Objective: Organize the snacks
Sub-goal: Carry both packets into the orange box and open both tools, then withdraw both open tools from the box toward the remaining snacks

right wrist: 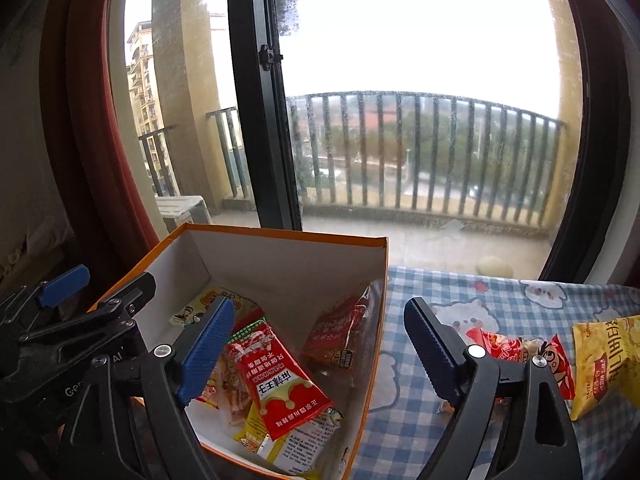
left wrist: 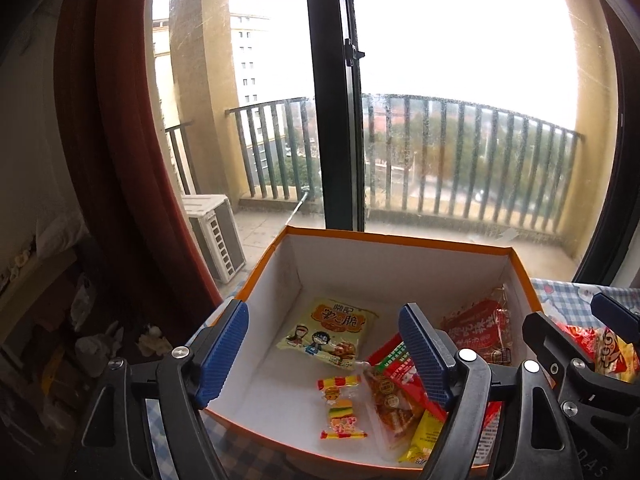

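While both claws hang over the orange box [left wrist: 400, 240], neither has hold of anything. The left claw [left wrist: 324, 350] stands wide apart above the box's near-left part, its blue pads [left wrist: 224, 352] bare, with only the box floor and loose packets showing between them. The right claw [right wrist: 320, 354] is likewise spread wide — one pad over the box's inside, the other beyond the box's right wall, above the blue checked cloth [right wrist: 420, 400] on the surface.

Inside the box, a pale yellow cartoon packet [left wrist: 330, 332] lies flat toward the far-left part. Nearer the front lies a small burger-print candy [left wrist: 340, 408]. A red and white sachet [right wrist: 276, 376] lies tilted on top of a clear-wrapped pastry [left wrist: 394, 412] and a yellow packet [left wrist: 422, 436] at the box's near-right part. A darker red packet [right wrist: 340, 340] leans against the box's right wall.

Outside the box, to its right on the cloth, lie a red cartoon packet [right wrist: 532, 356] and — further right still — a yellow crisp bag [right wrist: 600, 364].
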A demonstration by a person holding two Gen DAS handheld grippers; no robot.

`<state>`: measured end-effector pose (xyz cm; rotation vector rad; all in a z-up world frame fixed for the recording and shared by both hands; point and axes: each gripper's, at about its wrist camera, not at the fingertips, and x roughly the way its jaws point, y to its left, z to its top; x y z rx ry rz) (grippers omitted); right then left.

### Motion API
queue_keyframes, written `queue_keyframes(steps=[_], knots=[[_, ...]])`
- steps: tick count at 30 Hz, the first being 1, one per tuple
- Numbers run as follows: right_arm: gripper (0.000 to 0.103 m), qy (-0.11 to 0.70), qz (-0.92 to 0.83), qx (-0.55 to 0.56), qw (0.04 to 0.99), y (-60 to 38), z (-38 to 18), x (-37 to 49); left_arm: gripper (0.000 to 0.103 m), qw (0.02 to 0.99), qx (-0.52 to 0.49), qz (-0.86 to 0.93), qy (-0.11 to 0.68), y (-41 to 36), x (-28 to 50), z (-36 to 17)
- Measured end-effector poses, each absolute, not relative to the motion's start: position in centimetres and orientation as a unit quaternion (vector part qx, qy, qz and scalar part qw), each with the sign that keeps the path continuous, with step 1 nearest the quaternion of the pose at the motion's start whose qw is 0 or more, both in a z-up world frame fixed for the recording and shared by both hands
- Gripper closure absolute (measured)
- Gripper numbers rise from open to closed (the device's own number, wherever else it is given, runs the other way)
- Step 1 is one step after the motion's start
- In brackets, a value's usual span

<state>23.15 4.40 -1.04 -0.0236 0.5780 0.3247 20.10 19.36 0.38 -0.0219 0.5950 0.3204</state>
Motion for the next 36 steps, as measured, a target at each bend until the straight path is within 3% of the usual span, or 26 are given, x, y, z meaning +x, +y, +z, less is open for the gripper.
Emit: queue_keyframes(steps=[20, 36], knots=[[0.014, 0.277, 0.140, -0.021, 0.951, 2.4, -0.6, 21.9, 0.019, 0.948, -0.004, 0.138, 0.286, 17.2, 19.7, 1.4], [0.014, 0.300, 0.035, 0.000, 0.953, -11.3, -2.7, 21.6, 0.019, 0.948, 0.005, 0.026, 0.316, 3.9, 20.9, -0.6]])
